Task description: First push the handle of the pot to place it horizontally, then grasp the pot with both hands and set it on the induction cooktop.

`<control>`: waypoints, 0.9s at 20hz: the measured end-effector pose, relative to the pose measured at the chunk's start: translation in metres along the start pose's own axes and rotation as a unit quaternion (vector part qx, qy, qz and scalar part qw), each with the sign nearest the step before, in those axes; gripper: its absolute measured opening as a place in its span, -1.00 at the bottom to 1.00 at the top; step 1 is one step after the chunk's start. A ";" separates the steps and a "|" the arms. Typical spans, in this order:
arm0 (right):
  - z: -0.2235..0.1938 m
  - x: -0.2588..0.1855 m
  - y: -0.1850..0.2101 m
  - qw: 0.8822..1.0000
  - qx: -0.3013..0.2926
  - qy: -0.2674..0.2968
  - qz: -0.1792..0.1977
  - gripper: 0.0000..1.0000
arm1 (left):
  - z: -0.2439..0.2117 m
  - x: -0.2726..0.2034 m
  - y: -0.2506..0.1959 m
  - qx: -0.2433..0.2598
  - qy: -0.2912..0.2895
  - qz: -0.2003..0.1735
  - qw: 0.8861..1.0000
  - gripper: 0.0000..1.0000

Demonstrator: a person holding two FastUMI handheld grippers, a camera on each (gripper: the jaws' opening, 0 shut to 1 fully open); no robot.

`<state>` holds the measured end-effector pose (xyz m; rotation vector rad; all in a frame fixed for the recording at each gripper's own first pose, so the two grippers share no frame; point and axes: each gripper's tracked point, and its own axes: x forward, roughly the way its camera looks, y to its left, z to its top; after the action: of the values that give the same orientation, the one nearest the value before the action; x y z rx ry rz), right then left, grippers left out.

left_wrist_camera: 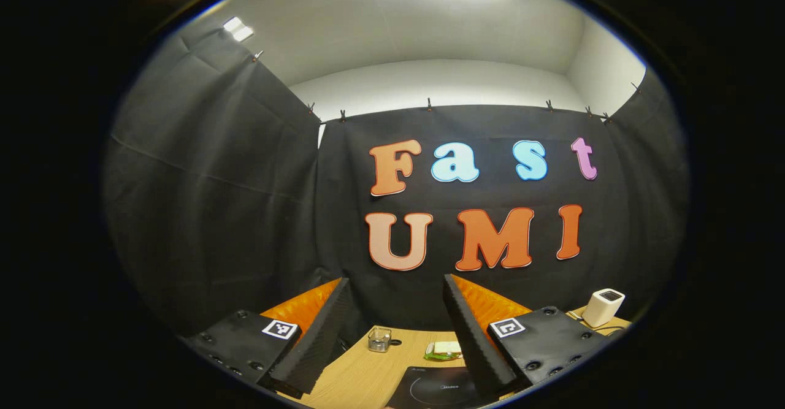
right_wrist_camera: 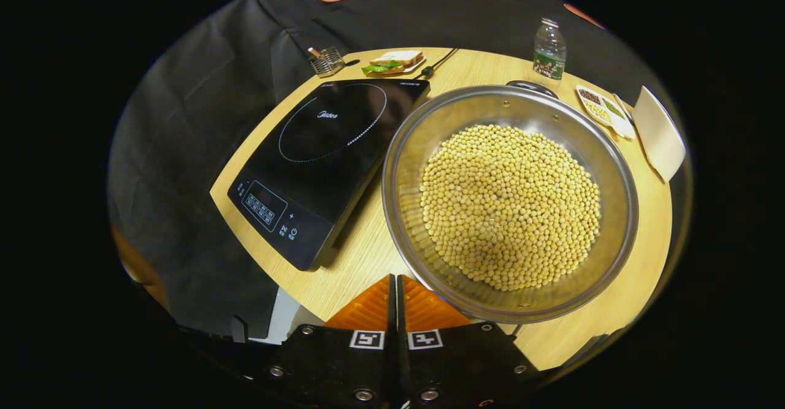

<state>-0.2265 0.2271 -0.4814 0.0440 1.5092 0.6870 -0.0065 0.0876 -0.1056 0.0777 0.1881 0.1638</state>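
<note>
A shiny round steel pot [right_wrist_camera: 509, 200] of yellow soybeans sits on the pale wooden counter [right_wrist_camera: 362, 256], touching the glossy black induction cooktop [right_wrist_camera: 325, 151]. Right hand-held gripper [right_wrist_camera: 392, 292] clenched, empty; left hand-held gripper [left_wrist_camera: 398, 329] spread wide, raised.

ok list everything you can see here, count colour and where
pot: one, steel, full of yellow beans, on the table right of the cooktop
induction cooktop: one, black, left part of the table
table: one, light wood
sandwich: one, on a plate, far edge
wire holder: one, metal, beside the sandwich
bottle: one, clear, green label, far edge
divided dish: one, white, right of the pot
white box: one, far right
left hand-held gripper: black and orange, open
right hand-held gripper: black and orange, shut
</note>
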 end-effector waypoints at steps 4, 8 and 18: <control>-0.005 -0.005 -0.012 1.000 0.024 0.003 0.007 -1.00 | -0.009 0.004 -0.001 0.000 0.012 -0.001 1.000 0.99; -0.013 -0.014 -0.032 0.999 0.038 -0.002 -0.004 -1.00 | -0.021 0.008 0.002 0.013 0.022 0.004 1.000 0.97; -0.023 -0.034 -0.100 0.996 0.067 -0.018 -0.062 -1.00 | -0.020 0.004 -0.034 0.028 0.017 -0.020 0.999 0.99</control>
<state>-0.2064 0.1220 -0.4968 0.0633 1.5089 0.4821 -0.0009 0.0561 -0.1296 0.1262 0.2277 0.1207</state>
